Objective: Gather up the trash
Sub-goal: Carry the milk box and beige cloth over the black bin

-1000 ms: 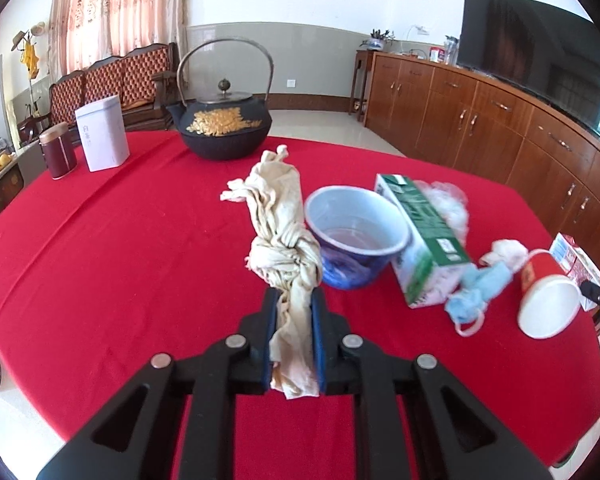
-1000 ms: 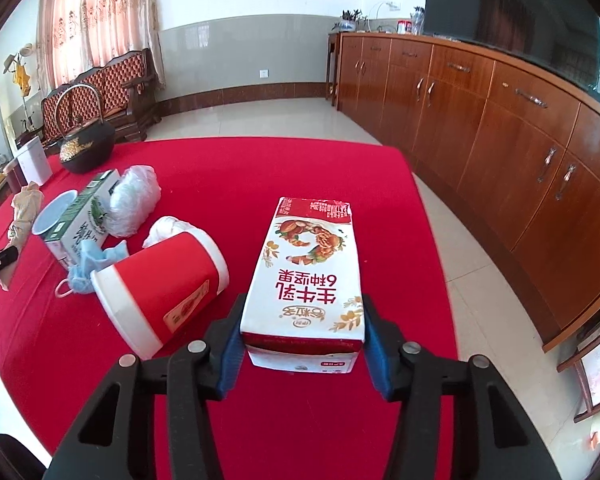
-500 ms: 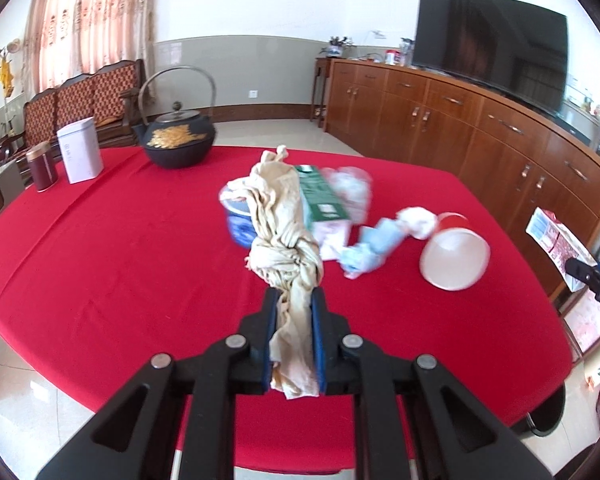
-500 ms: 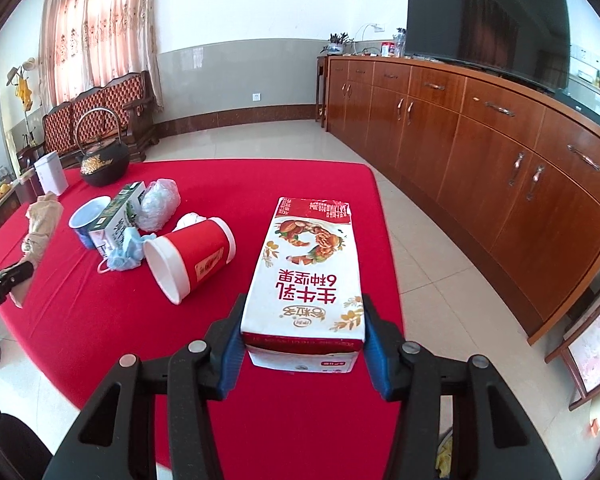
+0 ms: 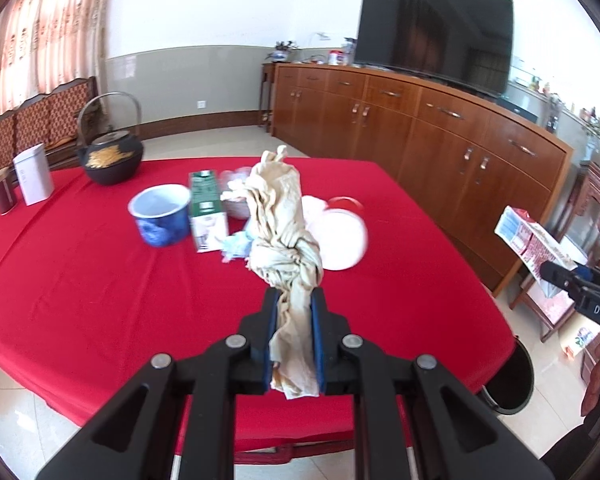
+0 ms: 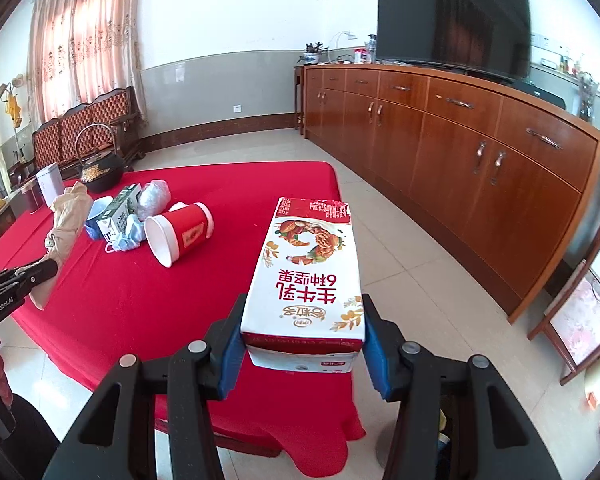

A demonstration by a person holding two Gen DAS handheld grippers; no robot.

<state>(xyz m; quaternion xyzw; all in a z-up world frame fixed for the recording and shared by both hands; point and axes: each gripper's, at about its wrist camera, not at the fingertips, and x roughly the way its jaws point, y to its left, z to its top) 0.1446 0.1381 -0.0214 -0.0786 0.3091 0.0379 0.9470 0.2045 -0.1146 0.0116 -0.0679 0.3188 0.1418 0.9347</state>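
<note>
My left gripper (image 5: 293, 312) is shut on a knotted beige rag (image 5: 283, 216) and holds it high above the near edge of the red table (image 5: 80, 280). My right gripper (image 6: 303, 332) is shut on a red and white milk carton (image 6: 306, 276), held above the table's right edge. The carton also shows in the left wrist view (image 5: 534, 240). On the table lie a red paper cup (image 6: 180, 234) on its side, a green carton (image 6: 118, 212), a blue face mask (image 6: 128, 238), a crumpled plastic bag (image 6: 153, 198) and a blue bowl (image 5: 160, 216).
A black teapot (image 5: 110, 156), a white tin (image 5: 33, 179) and a dark red tin (image 5: 2, 196) stand at the table's far left. A long wooden sideboard (image 6: 460, 152) with a TV runs along the right. A dark bin (image 5: 512, 376) sits on the floor below the table's right edge.
Both grippers have pulled back from the table and risen, each keeping its load. The trash pile now looks smaller and farther away, and more floor shows.
</note>
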